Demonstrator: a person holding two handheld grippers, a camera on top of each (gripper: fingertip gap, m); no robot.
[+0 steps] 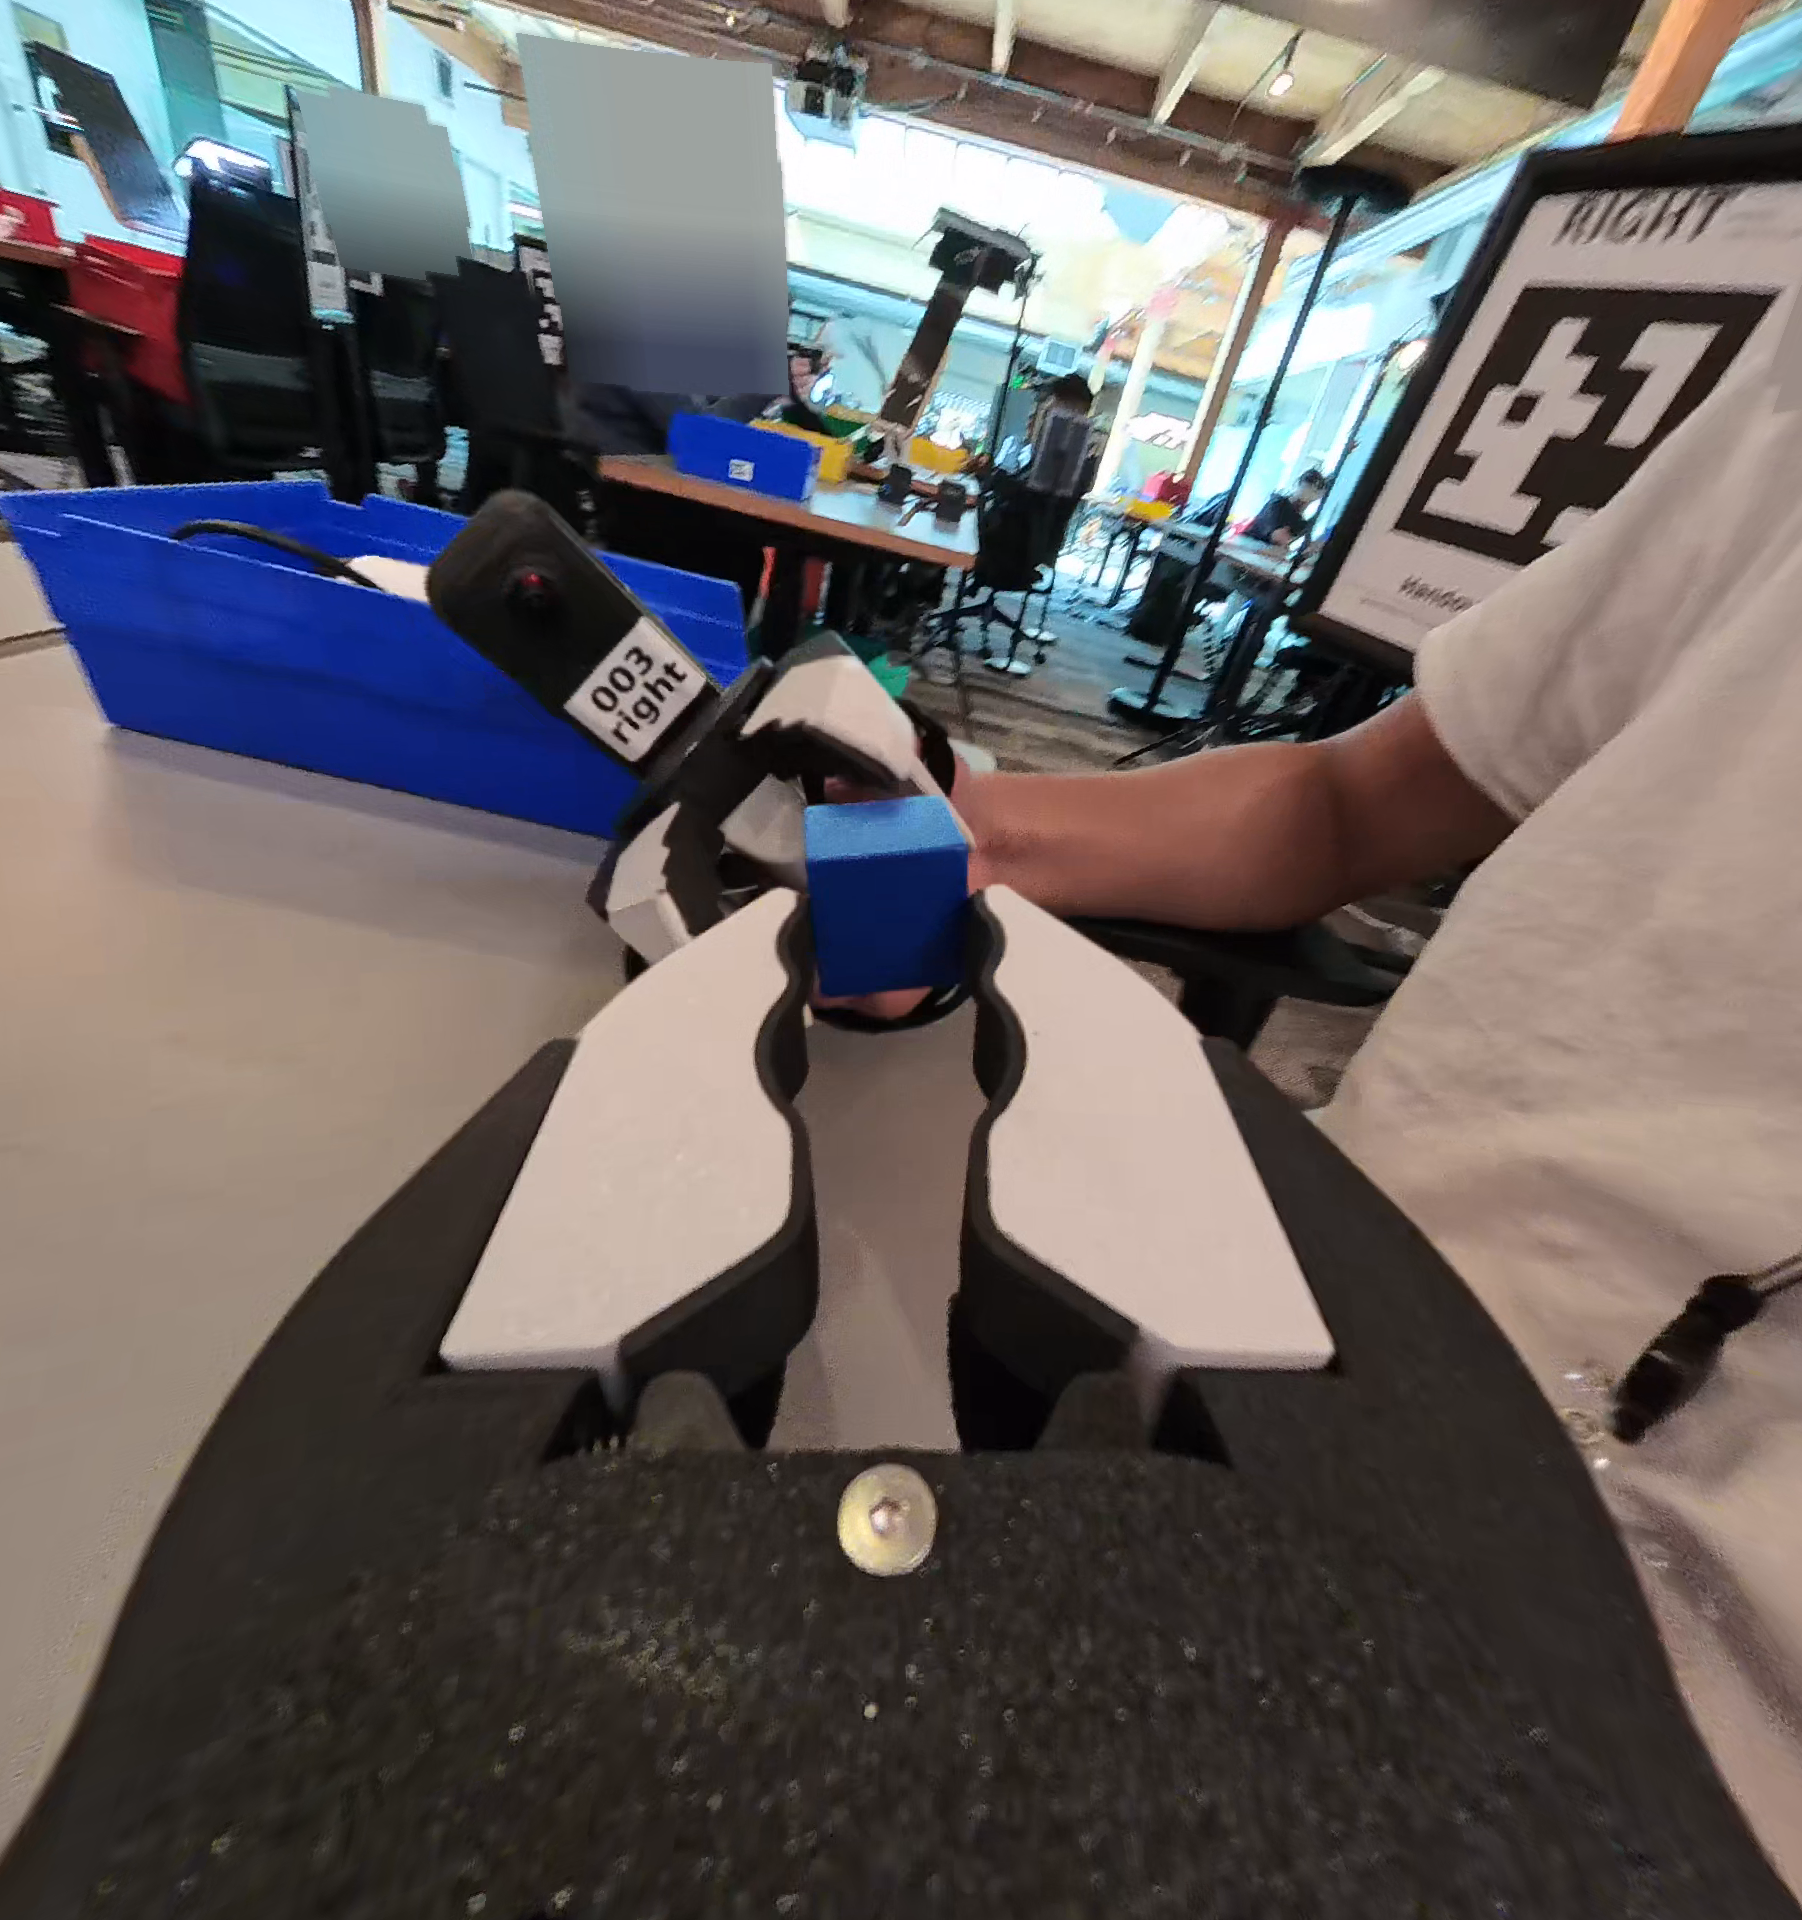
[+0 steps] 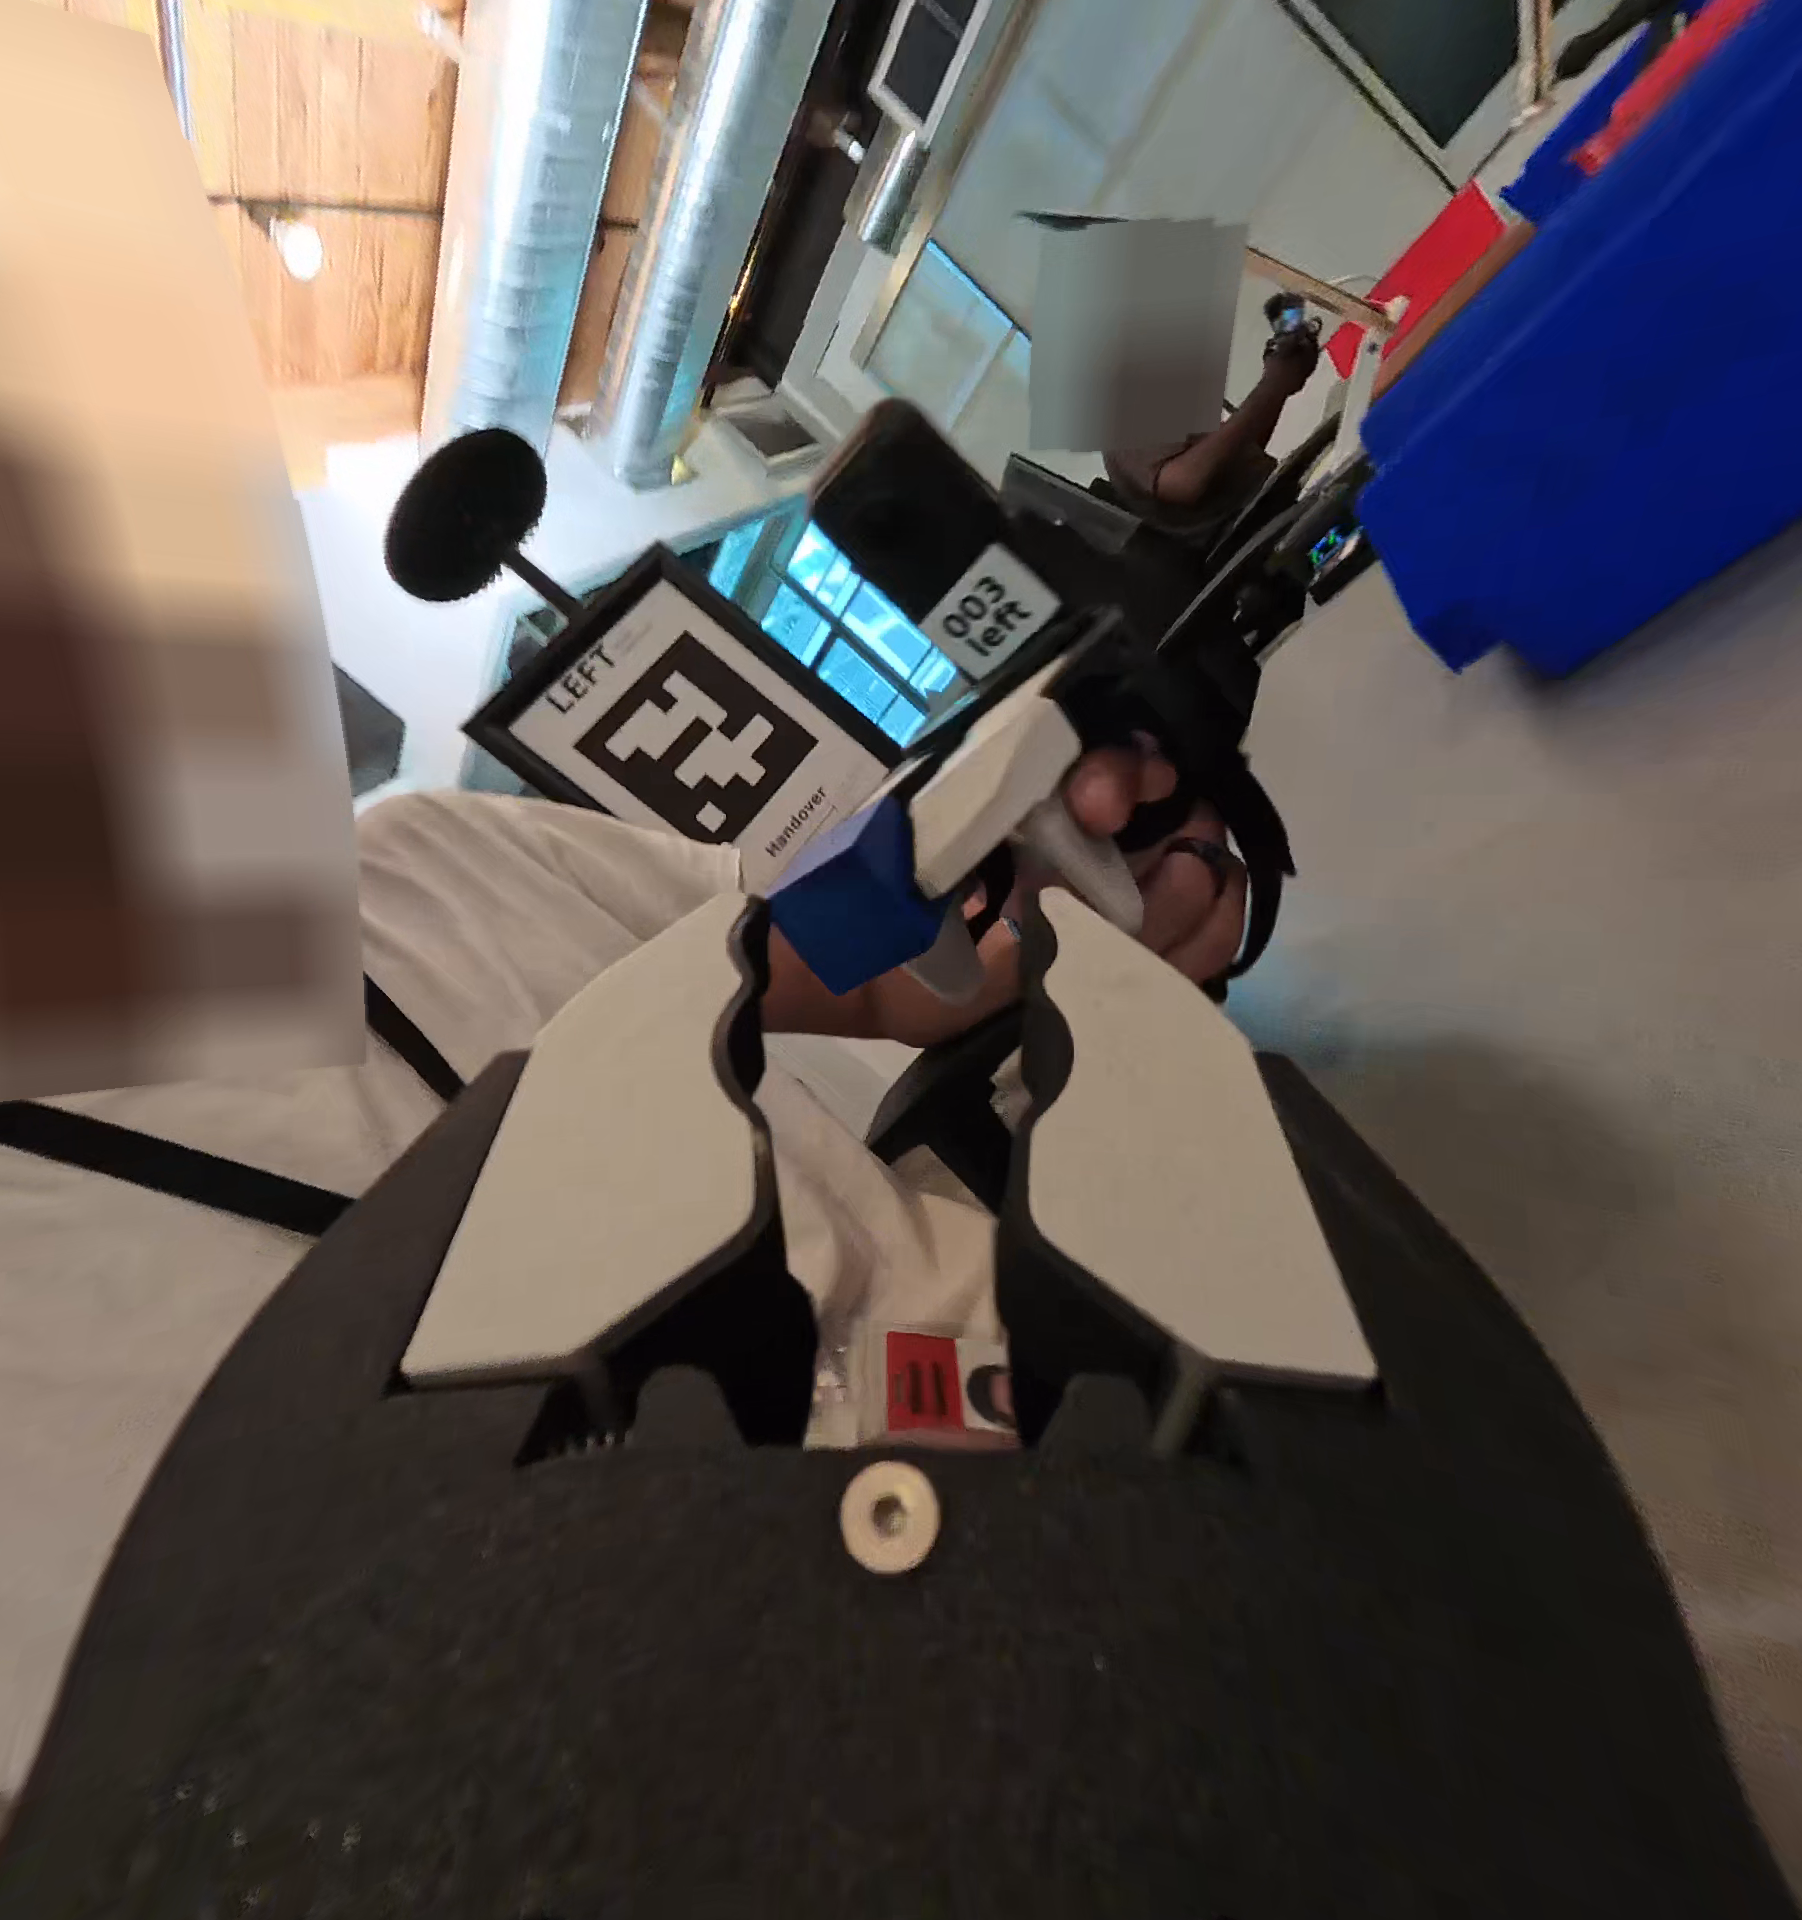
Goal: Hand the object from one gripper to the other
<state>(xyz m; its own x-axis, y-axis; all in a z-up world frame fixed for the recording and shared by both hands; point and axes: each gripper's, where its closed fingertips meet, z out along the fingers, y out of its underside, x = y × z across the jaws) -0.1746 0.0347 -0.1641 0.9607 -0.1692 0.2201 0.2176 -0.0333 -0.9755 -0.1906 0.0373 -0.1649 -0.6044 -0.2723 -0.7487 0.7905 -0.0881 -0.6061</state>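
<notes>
Left gripper (image 1: pixel 884 940), nearest in the left wrist view, clamps a blue block (image 1: pixel 884 896) between the tips of its two white fingers (image 1: pixel 668 1122), both side faces in contact with the black pads and most of the block standing proud beyond the tips. Right gripper (image 2: pixel 892 940), seen in its own view, has its jaws spread wider than the block, which lies just ahead of the tips and a little left of the midline; whether the left tip already touches the block's corner cannot be told through the blur. That block (image 2: pixel 843 902) appears roughly cubic, with no marked long axis, so the free faces, not the length, govern the grasp. From the left wrist view the right gripper (image 1: pixel 772 821) sits just behind the block, tilted, approaching crosswise to the holding fingers. Judged from this, the handover is at the approach stage, the receiver needing to centre and close on the exposed faces. Beyond lies the grey table (image 1: pixel 201 987), and farther off a blue bin (image 1: pixel 305 644).
</notes>
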